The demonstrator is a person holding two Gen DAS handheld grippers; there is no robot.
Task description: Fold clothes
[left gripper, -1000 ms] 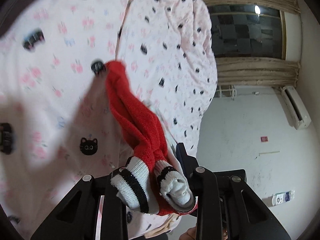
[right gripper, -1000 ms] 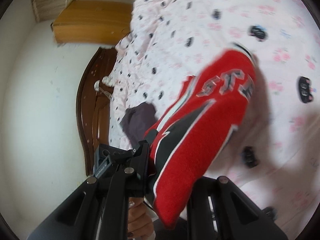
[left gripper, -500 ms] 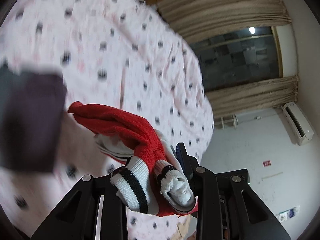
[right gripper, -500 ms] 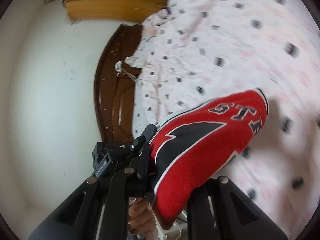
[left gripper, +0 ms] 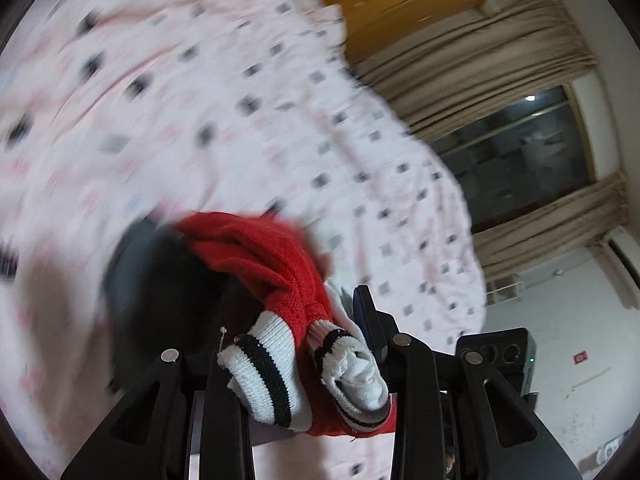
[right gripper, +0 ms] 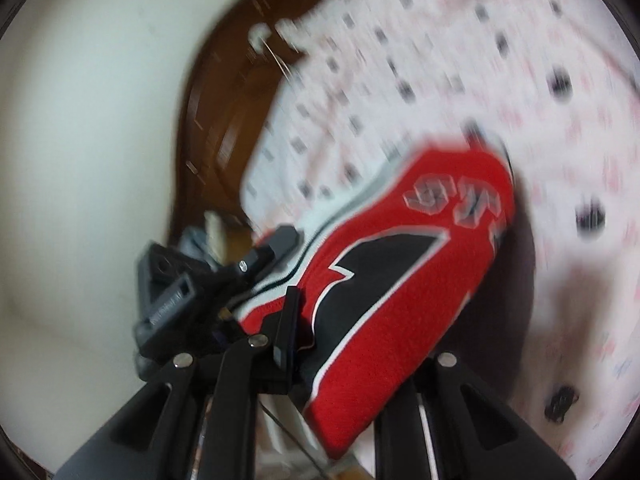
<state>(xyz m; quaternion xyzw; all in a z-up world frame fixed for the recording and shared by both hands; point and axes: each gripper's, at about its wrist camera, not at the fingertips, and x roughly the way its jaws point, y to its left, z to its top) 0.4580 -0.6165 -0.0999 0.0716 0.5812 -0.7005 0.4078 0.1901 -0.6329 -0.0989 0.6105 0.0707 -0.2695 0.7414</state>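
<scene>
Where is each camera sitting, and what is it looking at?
Left wrist view: sits on the left gripper, looking along its fingers at the striped cuffs of the red garment they hold, a dark garment, the bed and a window.
Right wrist view: sits on the right gripper, looking at the red garment, the other gripper and a wooden headboard.
Shared: the red garment and the spotted pink bed.
</scene>
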